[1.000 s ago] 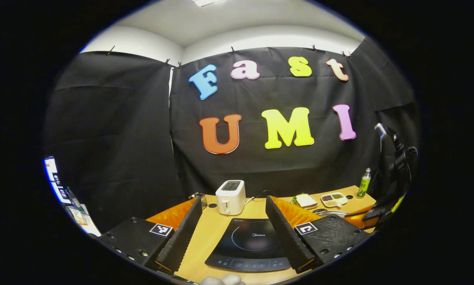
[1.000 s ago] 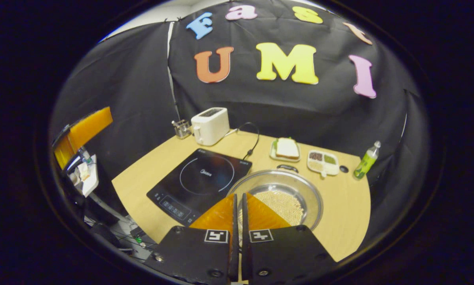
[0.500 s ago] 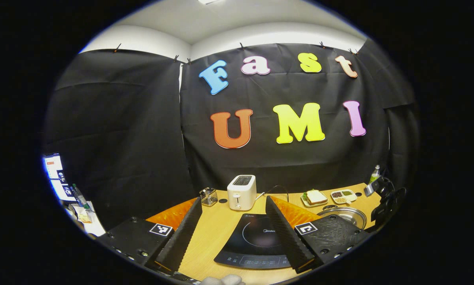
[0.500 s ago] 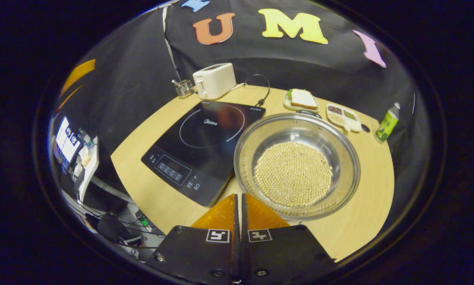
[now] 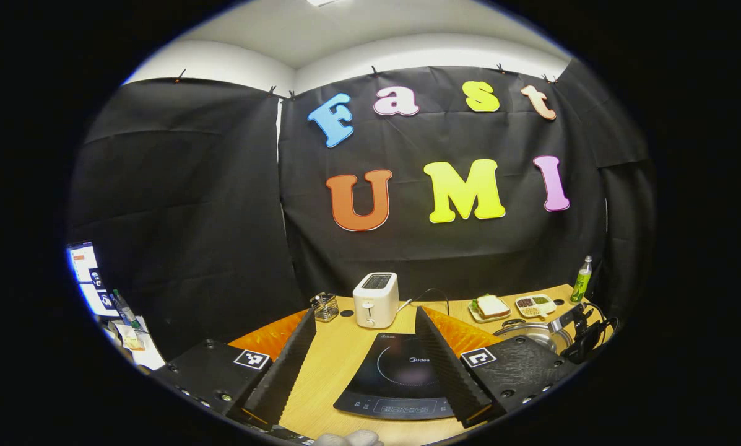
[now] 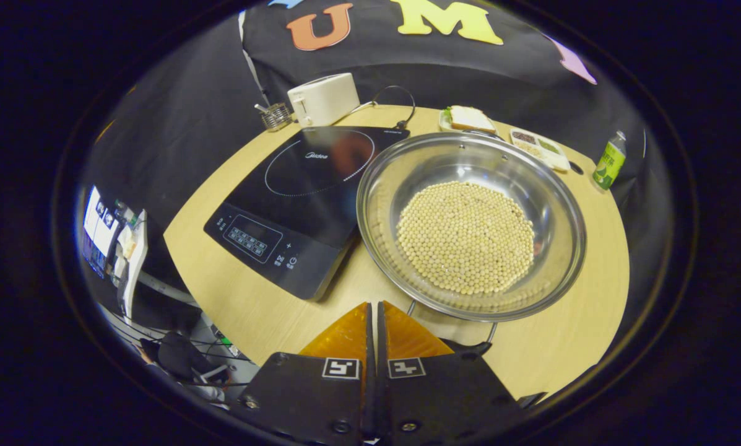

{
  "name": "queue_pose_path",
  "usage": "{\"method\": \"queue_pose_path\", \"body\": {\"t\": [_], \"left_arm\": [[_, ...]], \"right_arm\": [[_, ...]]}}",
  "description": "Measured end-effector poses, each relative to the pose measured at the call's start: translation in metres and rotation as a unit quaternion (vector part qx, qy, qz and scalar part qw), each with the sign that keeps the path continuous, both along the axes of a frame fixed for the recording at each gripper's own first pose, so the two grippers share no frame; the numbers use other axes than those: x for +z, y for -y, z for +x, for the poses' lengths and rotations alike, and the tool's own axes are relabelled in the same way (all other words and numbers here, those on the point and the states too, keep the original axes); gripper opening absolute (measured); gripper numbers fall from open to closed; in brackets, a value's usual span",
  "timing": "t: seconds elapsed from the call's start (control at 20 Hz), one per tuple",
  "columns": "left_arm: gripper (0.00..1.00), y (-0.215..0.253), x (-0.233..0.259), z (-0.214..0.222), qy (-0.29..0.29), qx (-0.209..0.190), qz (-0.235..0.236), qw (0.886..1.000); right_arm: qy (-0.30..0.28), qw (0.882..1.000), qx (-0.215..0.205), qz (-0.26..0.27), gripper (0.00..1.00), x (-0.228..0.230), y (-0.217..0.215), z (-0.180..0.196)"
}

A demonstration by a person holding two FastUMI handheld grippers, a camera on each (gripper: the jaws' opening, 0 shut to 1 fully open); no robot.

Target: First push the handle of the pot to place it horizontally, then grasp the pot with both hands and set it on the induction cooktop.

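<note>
Over the counter (image 6: 252, 310) my right tool (image 6: 373, 322), fingers pressed together on nothing, has dropped to the pot (image 6: 469, 223) handle (image 6: 463, 344), ready to push; left tool (image 5: 364, 353) waits wide open.

The left tool (image 5: 365, 347) hangs above the table (image 5: 333, 365) with its fingers spread wide apart, gripping nothing. Between them lies the induction cooktop (image 5: 401, 384); a toaster (image 5: 376, 300) stands beyond it. Off to its right, the pot (image 5: 534, 334) sits beside the other tool (image 5: 577, 337).

Black claw (image 6: 373, 313) housings, square coded markers, screws, ridged fingers (image 5: 283, 365)
</note>
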State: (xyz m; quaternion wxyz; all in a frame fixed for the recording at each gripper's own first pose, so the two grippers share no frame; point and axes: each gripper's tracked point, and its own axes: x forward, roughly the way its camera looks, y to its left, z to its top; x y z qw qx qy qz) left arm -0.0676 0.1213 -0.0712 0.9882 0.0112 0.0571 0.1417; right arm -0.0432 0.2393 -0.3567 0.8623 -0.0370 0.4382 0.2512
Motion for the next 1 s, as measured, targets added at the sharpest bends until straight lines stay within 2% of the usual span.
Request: {"method": "queue_pose_path", "body": {"t": [0.15,0.3,0.35,0.45,0.5,0.55,1.0], "left_arm": [[0.96,0.002,0.001,0.0,0.001,-0.002,0.001,1.0],[0.96,0.004,0.001,0.001,0.002,-0.003,-0.002,1.0],[0.96,0.005,0.0,0.002,0.003,-0.004,-0.003,1.0],[0.96,0.008,0.0,0.003,0.004,-0.007,-0.004,1.0],[0.96,0.009,0.001,0.004,0.004,-0.008,-0.004,1.0],[0.96,0.011,0.002,0.005,0.004,-0.011,-0.004,1.0],[0.96,0.032,0.003,0.018,0.008,-0.032,-0.006,0.999]], "right_arm": [[-0.007,1.0,-0.009,0.0,0.01,-0.006,0.01,-0.001],[-0.013,1.0,-0.022,-0.008,0.04,-0.013,0.023,-0.002],[-0.014,0.999,-0.027,-0.01,0.01,-0.016,0.029,-0.003],[-0.016,0.999,-0.039,-0.012,0.0,-0.018,0.041,-0.002],[-0.017,0.999,-0.046,-0.012,0.04,-0.018,0.047,-0.002],[-0.017,0.998,-0.053,-0.012,0.0,-0.019,0.052,-0.001],[-0.015,0.994,-0.107,-0.023,0.01,-0.022,0.105,0.01]]}}
